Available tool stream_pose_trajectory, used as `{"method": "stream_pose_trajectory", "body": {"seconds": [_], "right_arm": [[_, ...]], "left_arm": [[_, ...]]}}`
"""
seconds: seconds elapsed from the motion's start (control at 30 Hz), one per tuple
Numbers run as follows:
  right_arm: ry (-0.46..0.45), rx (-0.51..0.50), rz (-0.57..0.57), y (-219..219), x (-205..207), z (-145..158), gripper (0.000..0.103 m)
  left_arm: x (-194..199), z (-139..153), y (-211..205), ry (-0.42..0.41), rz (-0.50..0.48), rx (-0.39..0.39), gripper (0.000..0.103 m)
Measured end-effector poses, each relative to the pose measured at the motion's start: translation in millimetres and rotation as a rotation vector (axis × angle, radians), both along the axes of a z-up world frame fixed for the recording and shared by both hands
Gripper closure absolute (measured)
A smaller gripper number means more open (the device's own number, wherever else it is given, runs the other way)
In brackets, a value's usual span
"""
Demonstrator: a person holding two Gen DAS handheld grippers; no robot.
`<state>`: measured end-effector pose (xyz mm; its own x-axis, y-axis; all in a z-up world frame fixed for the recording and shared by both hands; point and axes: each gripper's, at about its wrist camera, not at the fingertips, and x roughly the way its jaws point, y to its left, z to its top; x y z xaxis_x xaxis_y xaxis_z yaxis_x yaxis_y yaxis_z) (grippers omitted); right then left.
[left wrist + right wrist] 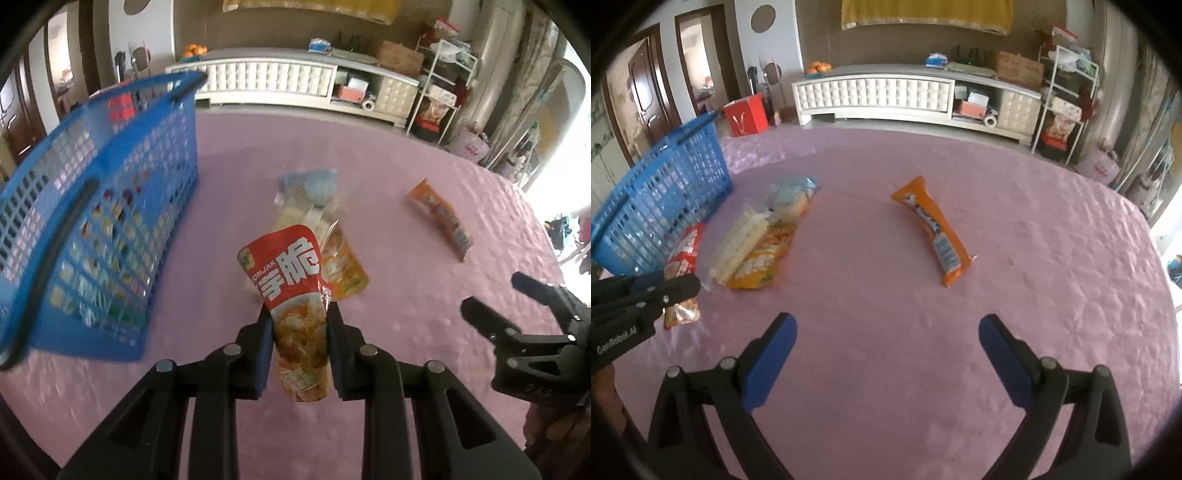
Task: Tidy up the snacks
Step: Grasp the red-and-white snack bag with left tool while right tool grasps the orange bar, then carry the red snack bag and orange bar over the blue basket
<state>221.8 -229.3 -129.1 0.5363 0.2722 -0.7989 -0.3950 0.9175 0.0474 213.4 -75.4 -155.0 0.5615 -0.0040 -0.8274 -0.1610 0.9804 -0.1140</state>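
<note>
Clamped between the blue pads of the left gripper is a red plastic snack pouch with white characters, held upright and lifted off the pink textured tablecloth. Its lower end hangs down between the black fingers, its top tilts slightly left.

To the left of the pouch, a blue plastic lattice basket with a black handle stands at the left side of the table, with coloured packets showing through its mesh. A strip of bare cloth separates the basket's near right wall from the held pouch.

Just beyond the pouch, in the middle of the table, lies a small pile: a clear pack of pale wafer sticks resting on a yellow-orange snack bag, with a light blue packet touching their far end. Well apart to the right lies a long orange wrapped bar, alone, with open cloth all round it.

Right gripper hovers low over the near part of the table, jaws spread wide with nothing between them. Bare cloth stretches ahead of it to the orange bar and on to the table's right edge, where bright daylight comes in. Behind the far edge stands a white tufted low cabinet.
</note>
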Motion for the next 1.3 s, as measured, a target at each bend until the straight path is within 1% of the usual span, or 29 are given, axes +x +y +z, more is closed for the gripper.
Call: {"method": "stream_pose_trajectory", "body": {"seconds": [0.07,0.13,0.23,0.37,0.4,0.47,0.5,0.53,0.57,0.7,0.73,0.77,0.83,0.9,0.93,0.97,1.13,1.23,1.3], "right_arm": [[-0.001,-0.007,-0.01,0,6,2,0.003],[-0.015,-0.026,-0.011,1,15,4,0.003],[-0.033,-0.051,0.002,5,37,7,0.003],[-0.044,-0.062,0.032,7,62,6,0.003],[-0.06,-0.066,0.035,7,68,6,0.003],[-0.063,-0.085,0.038,8,80,1,0.004],[-0.053,-0.092,0.038,8,84,-2,0.01],[-0.027,-0.098,0.043,9,91,-9,0.023],[-0.01,-0.101,0.048,8,92,-14,0.032],[0.052,-0.118,0.091,9,98,-40,0.041],[0.066,-0.106,0.093,7,99,-43,0.047],[0.062,-0.087,0.086,4,98,-41,0.047],[0.074,-0.079,0.089,1,98,-40,0.049],[0.06,-0.086,0.102,1,95,-37,0.057],[0.055,-0.087,0.105,0,94,-37,0.065],[0.059,-0.071,0.104,-3,93,-37,0.071],[0.056,-0.032,0.108,-1,90,-35,0.076],[0.036,-0.02,0.114,5,82,-26,0.077],[0.045,0.014,0.109,9,74,-20,0.077]], "left_arm": [[7,3,-3,-0.012,-0.028,0.019,0.079],[13,4,-2,-0.018,-0.037,0.029,0.079],[32,4,0,-0.018,-0.041,0.032,0.079],[46,5,1,-0.022,-0.045,0.036,0.079],[50,5,1,-0.023,-0.047,0.035,0.079],[56,5,-2,-0.024,-0.054,0.039,0.079],[59,5,-4,-0.024,-0.057,0.041,0.079],[62,4,-6,-0.023,-0.063,0.045,0.079],[65,3,-8,-0.021,-0.069,0.052,0.079],[77,-3,-20,-0.012,-0.105,0.098,0.079],[78,-4,-21,-0.009,-0.108,0.102,0.079],[81,-5,-22,-0.007,-0.108,0.1,0.079],[86,-9,-27,-0.001,-0.111,0.095,0.079],[90,-12,-31,0.002,-0.115,0.107,0.079],[91,-13,-33,0.004,-0.117,0.111,0.079],[91,-13,-36,0.005,-0.12,0.109,0.079],[86,-7,-42,-0.004,-0.138,0.105,0.079],[78,-2,-42,-0.013,-0.149,0.107,0.079],[70,4,-38,-0.015,-0.145,0.085,0.079]]}}
